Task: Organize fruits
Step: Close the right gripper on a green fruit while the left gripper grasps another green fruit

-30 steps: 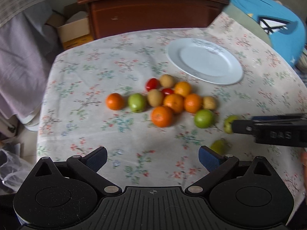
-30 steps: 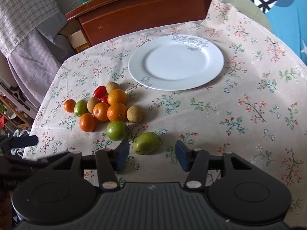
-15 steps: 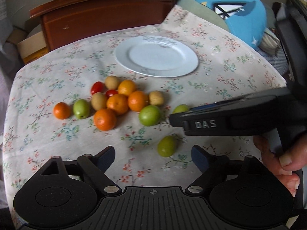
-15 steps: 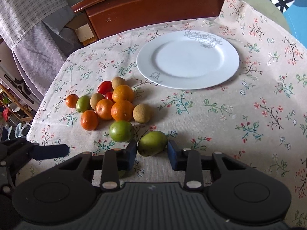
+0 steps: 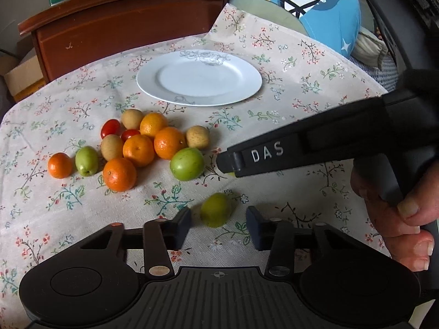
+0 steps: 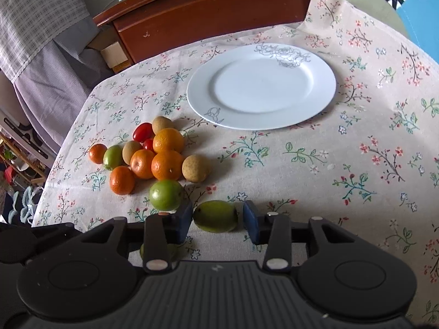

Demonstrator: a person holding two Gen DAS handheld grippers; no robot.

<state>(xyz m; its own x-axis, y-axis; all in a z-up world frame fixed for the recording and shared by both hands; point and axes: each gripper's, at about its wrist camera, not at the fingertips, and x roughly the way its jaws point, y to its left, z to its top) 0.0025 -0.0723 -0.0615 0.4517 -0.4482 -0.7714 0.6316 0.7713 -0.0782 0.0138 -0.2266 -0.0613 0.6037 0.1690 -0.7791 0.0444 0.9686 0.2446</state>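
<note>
A cluster of oranges (image 5: 138, 150), green fruits, brown fruits and red tomatoes (image 5: 109, 128) lies on the floral tablecloth, in front of an empty white plate (image 5: 199, 81). My left gripper (image 5: 218, 226) is open, its fingers on either side of a small green fruit (image 5: 216, 213) on the cloth, with gaps on both sides. My right gripper (image 6: 216, 222) stands around an oval green fruit (image 6: 216, 216); its left pad touches it, a small gap shows at the right pad. The right gripper's body (image 5: 315, 145) crosses the left wrist view. The plate (image 6: 260, 86) and the cluster (image 6: 167, 164) show in the right wrist view.
A round green fruit (image 6: 165, 194) lies just left of my right gripper. A brown wooden cabinet (image 5: 129, 27) stands behind the table, with a blue cushion (image 5: 315, 8) at the back right. Cardboard boxes and cloth lie at the left, past the table edge.
My left gripper has swung right and come down around the small green fruit, its jaws narrower. My right gripper has closed in around the oval green fruit.
</note>
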